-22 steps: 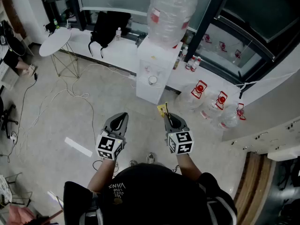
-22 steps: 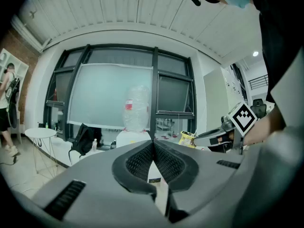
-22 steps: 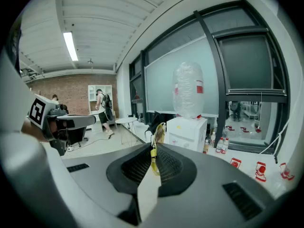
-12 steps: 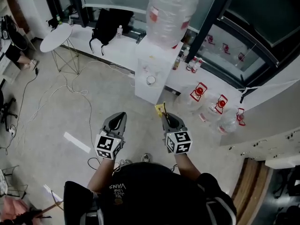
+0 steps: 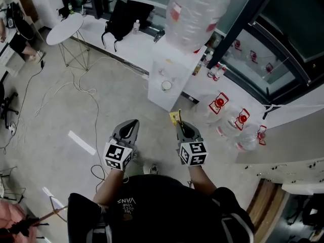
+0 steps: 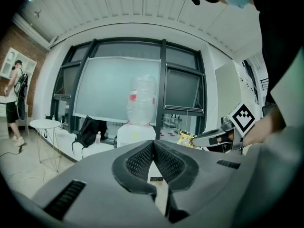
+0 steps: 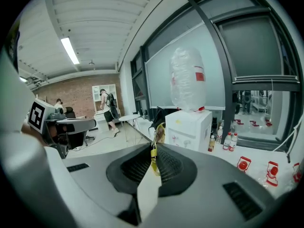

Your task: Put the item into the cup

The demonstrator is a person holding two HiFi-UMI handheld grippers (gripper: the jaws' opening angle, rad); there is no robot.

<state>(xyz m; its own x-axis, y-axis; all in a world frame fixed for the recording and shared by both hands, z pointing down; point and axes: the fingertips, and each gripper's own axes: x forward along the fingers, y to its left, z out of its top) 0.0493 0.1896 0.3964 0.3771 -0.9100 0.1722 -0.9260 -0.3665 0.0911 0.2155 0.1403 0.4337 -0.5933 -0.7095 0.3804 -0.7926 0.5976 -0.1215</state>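
Yellow packet [image 7: 153, 163] pinched in right hand-held gripper [image 7: 153, 151]; left hand-held gripper [image 6: 153, 144] closed, empty.
Cup [image 5: 166, 85] well apart (on water dispenser [image 5: 175, 66]); the thin grip may slip.

The water bottle [image 5: 195, 14] is cut off by the head view's top edge. The cup [image 5: 166, 85] on the dispenser [image 5: 178, 65] is too small to see inside. At the centre of the right gripper view, the yellow item [image 7: 153, 154] shows edge-on, with its print unreadable and its lower part hidden between the pads of the right gripper [image 7: 154, 144].
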